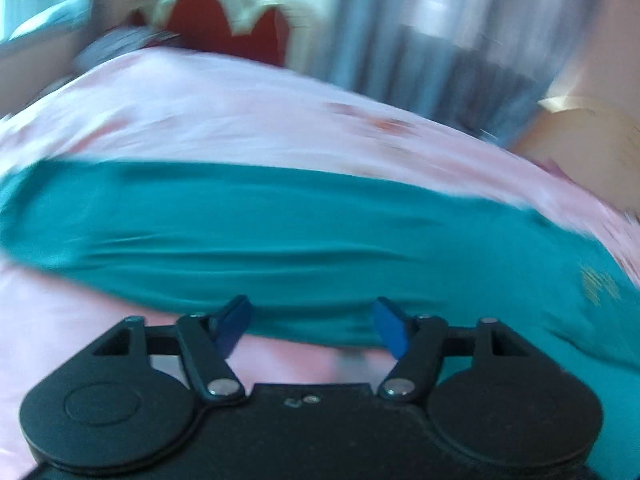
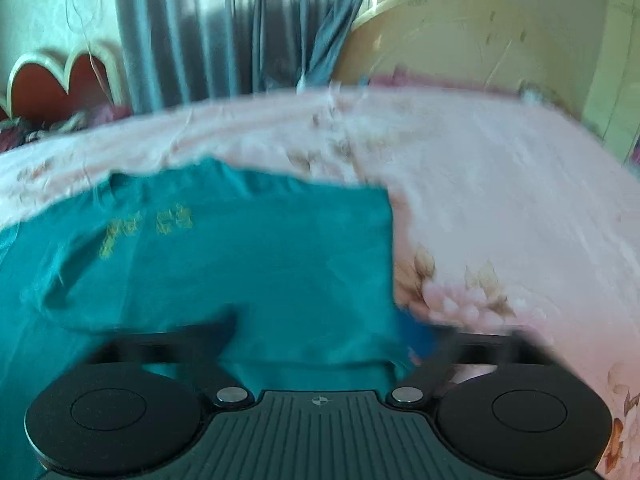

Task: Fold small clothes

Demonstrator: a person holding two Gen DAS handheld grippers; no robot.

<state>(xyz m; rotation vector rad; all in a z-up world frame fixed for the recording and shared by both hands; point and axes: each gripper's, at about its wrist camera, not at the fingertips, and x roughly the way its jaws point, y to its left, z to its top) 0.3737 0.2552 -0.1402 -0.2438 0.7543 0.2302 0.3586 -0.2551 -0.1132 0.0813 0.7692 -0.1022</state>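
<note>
I am lining up a fold on the teal shirt lying on the pink bed sheet. My left gripper is hovering spread apart at its near hem; my right gripper, fingers wide, is straddling its right edge. Next, both need closing on cloth.

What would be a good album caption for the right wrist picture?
Open right gripper reaches over a teal shirt spread on a pink floral bedsheet.

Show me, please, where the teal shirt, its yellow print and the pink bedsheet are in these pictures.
teal shirt [image 2: 256, 264]: right wrist view, middle of the cloth.
yellow print [image 2: 148, 228]: right wrist view, on the lettering.
pink bedsheet [image 2: 500, 184]: right wrist view, bare part right of the shirt.
</note>
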